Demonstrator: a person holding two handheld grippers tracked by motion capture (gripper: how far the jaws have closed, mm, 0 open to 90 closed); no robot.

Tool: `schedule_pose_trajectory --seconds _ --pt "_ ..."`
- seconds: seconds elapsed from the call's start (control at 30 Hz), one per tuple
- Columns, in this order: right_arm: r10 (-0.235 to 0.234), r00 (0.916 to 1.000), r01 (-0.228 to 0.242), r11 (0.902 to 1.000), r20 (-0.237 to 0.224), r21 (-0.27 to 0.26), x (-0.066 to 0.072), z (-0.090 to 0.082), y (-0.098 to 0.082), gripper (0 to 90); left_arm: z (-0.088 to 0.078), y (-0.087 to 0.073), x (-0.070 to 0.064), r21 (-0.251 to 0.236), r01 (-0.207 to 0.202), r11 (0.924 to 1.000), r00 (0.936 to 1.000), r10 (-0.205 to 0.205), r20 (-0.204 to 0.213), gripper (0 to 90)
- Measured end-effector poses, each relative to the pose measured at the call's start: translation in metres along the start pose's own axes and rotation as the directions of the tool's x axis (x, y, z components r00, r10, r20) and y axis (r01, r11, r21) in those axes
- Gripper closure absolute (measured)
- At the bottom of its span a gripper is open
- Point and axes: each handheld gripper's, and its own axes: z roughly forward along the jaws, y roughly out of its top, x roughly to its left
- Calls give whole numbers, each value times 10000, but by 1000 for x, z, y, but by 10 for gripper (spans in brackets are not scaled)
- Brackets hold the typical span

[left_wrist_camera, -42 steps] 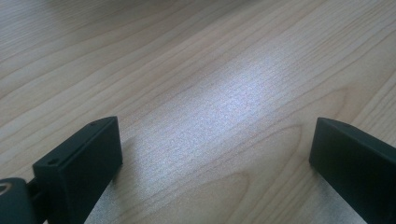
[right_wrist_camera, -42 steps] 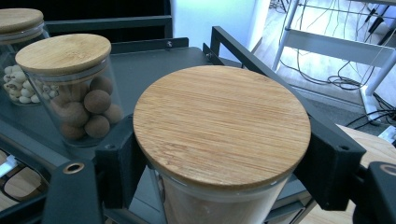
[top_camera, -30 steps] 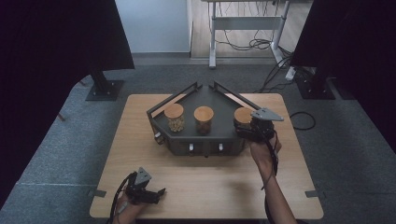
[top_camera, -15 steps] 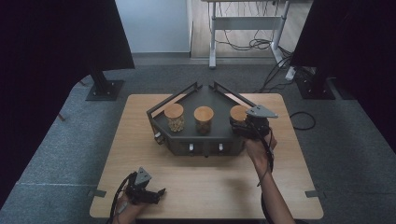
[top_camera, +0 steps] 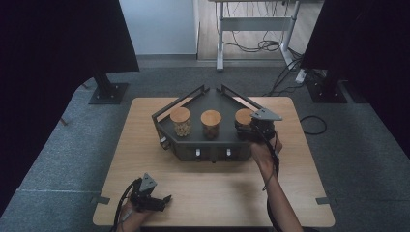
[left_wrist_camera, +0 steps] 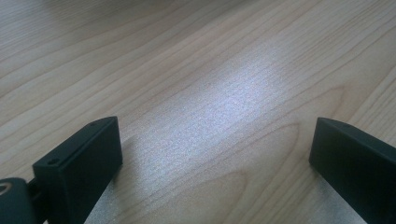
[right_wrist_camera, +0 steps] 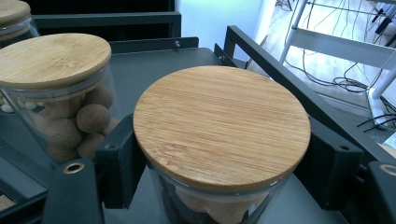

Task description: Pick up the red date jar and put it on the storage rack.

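A wooden table (top_camera: 203,193) is set on grey carpet (top_camera: 53,159), dark curtains (top_camera: 58,43) are hung at ten and two o'clock, and a white desk frame (top_camera: 251,29) is seen at twelve.

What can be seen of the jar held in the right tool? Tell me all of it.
The jar is clear glass with a round, flat bamboo lid, shut. It stands upright at the right end of the dark tray, last in a row of three jars. Brownish pieces show through the glass, too hidden to name. The right tool clamps it just under the lid, one black jaw on each side.
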Motion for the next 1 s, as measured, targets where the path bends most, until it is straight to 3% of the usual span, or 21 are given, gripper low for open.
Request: schedule_pose_trajectory --seconds 0.53,1.0 --pt "-32 10000 32 10000 -4 20 0 6 -2 253 0 0 0 -1 -1 10000 10000 1 -1 23" --pt "250 9996 -250 9997 -127 -11 -6 9 -8 251 0 0 0 0 -19 10000 10000 19 -10 23"
